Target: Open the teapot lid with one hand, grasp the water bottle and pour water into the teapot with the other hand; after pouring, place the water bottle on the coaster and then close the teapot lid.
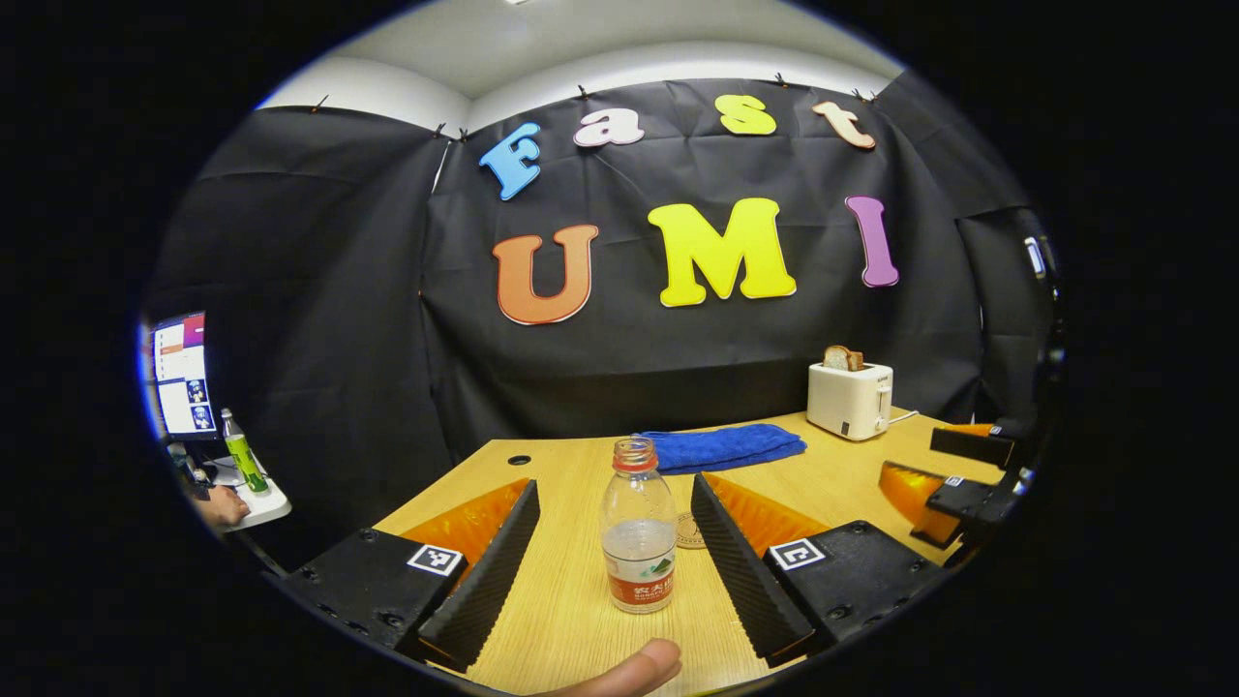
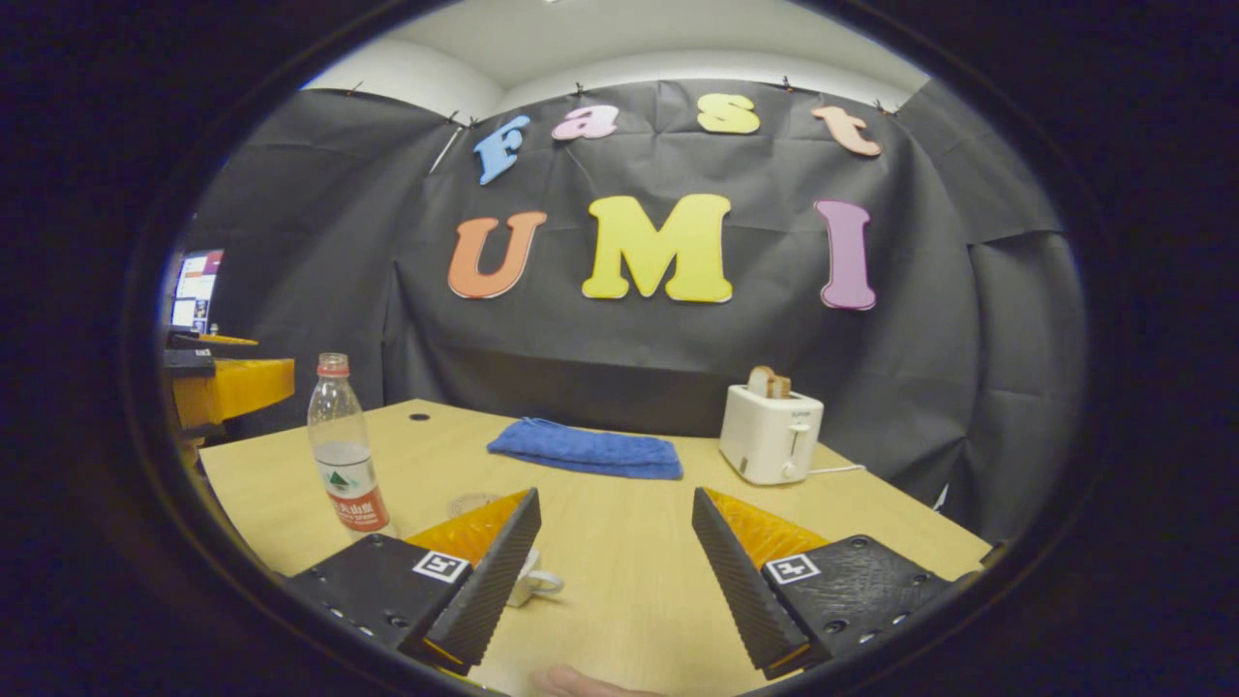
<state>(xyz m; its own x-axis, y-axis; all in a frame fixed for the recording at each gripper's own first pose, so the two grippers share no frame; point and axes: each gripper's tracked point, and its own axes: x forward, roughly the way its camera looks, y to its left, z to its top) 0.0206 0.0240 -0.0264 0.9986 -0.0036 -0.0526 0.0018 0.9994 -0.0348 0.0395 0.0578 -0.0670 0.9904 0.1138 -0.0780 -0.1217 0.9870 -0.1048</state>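
Left gripper (image 1: 615, 566) is standing wide open, jaws spread either side of the water bottle (image 1: 638, 528), touching nothing. The bottle is standing upright at 12 o'clock between the fingers, long axis vertical, cap off, part filled. Judgement: the left gripper is clearly the nearer one for the grasp; a straight advance and a squeeze on the body should do.

Coaster (image 1: 689, 530) is lying just behind the bottle, toward 1 o'clock.

Right gripper (image 2: 615, 571) is likewise open and empty. A white teapot handle (image 2: 535, 581) is peeking past its left finger at 11 o'clock; lid hidden.

Farther off: blue towel (image 2: 586, 449), white toaster (image 2: 770, 434).
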